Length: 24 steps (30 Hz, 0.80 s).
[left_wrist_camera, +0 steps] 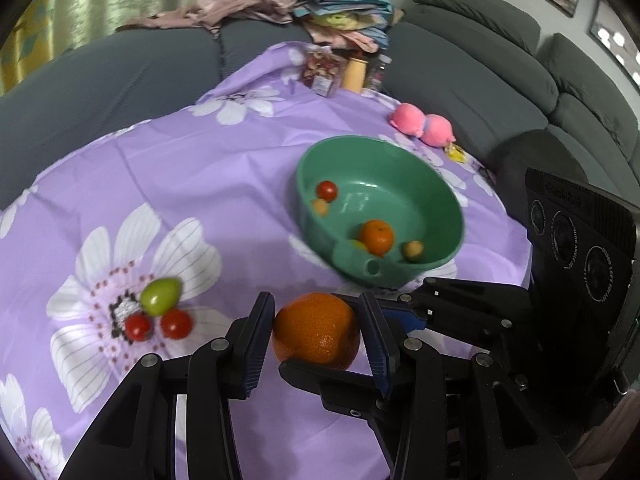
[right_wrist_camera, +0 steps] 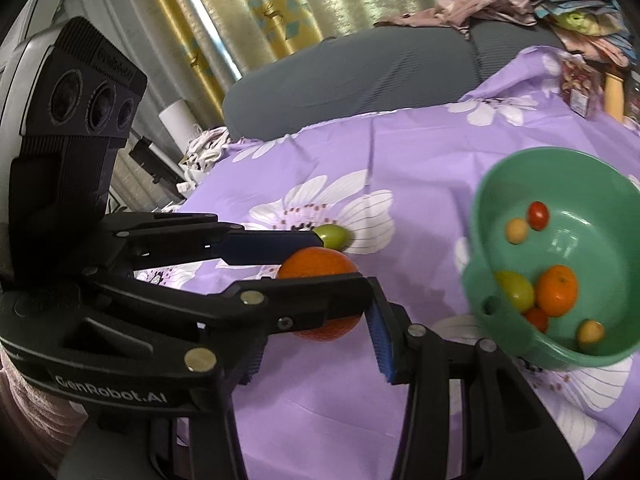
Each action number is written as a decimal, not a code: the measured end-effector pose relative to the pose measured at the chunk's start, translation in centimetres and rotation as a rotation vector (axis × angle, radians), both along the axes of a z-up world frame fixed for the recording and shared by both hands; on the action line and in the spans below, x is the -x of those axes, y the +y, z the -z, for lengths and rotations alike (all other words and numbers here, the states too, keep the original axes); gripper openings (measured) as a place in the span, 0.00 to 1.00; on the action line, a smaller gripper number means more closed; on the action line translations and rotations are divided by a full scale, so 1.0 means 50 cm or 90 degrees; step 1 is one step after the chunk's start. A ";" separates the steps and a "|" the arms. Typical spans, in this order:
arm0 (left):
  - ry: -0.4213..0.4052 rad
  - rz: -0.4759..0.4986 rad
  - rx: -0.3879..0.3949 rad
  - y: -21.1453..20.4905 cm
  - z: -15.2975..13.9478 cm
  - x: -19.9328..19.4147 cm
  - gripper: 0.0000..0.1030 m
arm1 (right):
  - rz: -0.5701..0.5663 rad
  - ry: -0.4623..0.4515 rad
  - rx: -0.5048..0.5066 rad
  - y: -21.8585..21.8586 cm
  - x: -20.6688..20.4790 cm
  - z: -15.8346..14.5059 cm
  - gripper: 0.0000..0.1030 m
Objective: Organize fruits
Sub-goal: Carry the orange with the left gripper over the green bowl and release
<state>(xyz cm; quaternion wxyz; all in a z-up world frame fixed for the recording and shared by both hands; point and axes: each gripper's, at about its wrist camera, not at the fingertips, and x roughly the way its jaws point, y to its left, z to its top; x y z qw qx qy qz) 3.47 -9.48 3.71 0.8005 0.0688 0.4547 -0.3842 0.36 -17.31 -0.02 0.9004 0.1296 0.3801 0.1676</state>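
Left wrist view: gripped a large orange (left_wrist_camera: 316, 330) at 6 o'clock of the frame, left gripper (left_wrist_camera: 316, 338) clamped on its two flanks. Reached in from 3 o'clock as well, right gripper (left_wrist_camera: 309, 333) pinching the same orange crosswise. Stood at 1 o'clock of the orange, a green bowl (left_wrist_camera: 380, 152), with a smaller orange (left_wrist_camera: 376, 236), a cherry tomato (left_wrist_camera: 327, 191) and small yellow fruits inside. Lay at 9 o'clock on the purple floral cloth (left_wrist_camera: 208, 184): a green fruit (left_wrist_camera: 160, 296) touching two cherry tomatoes (left_wrist_camera: 138, 327).

Right wrist view: showed the orange mid-frame, pressed between both tools, the left gripper entering from 9 o'clock. Sat at 3 o'clock, the bowl with its fruit; peeked out at 12 o'clock of the orange, the green fruit.
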 end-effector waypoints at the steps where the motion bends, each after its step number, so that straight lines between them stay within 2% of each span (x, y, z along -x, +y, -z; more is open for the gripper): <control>1: -0.002 0.005 0.000 -0.009 -0.002 0.001 0.42 | 0.007 -0.002 -0.001 -0.007 0.003 -0.002 0.44; 13: -0.041 0.069 -0.024 -0.132 -0.035 -0.001 0.42 | 0.075 -0.040 -0.031 -0.117 0.007 -0.021 0.44; 24: -0.040 0.120 -0.044 -0.237 -0.020 -0.013 0.42 | 0.129 -0.038 -0.056 -0.217 0.004 0.001 0.44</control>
